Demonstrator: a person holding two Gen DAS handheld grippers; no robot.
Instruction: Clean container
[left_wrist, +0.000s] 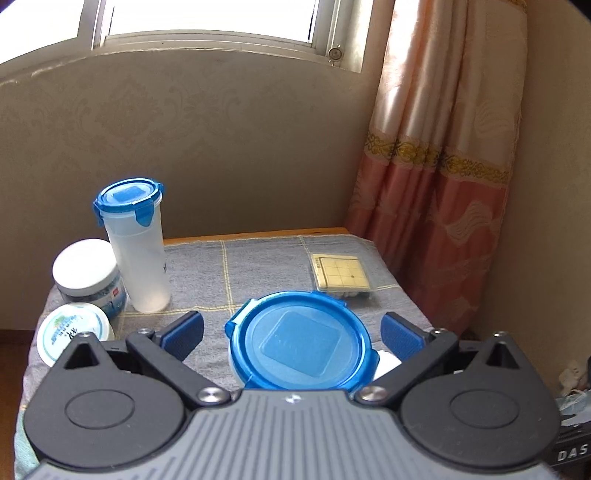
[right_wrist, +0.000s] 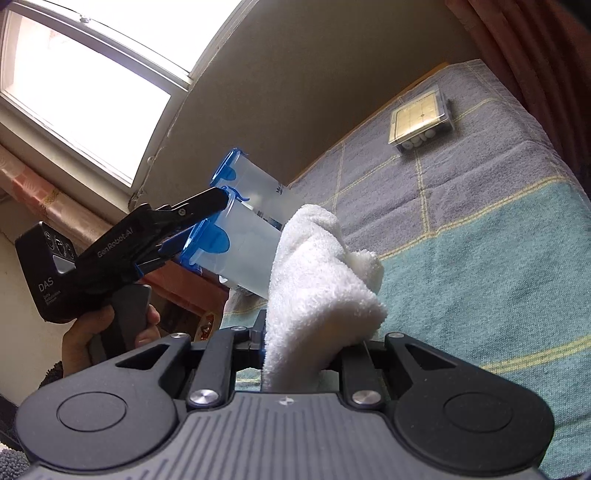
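A room in a home, probably a bedroom: patterned wallpaper (left_wrist: 155, 122), a pink curtain (left_wrist: 443, 166) with a gold band beside a window (left_wrist: 210, 18), and a small counter covered by a checked cloth (left_wrist: 266, 273), household jars (left_wrist: 86, 267) at its left edge.

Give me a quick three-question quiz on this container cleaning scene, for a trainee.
1. True or false: the right gripper is shut on the white towel.
2. The left gripper has its jaws: A) shut and empty; B) open, either side of the blue lid; C) shut on the towel.
3. How many blue-lidded containers stand on the cloth-covered table?
Key: 1 true. 2 B. 3 two: the tall container at the back and the wide container at the left gripper.
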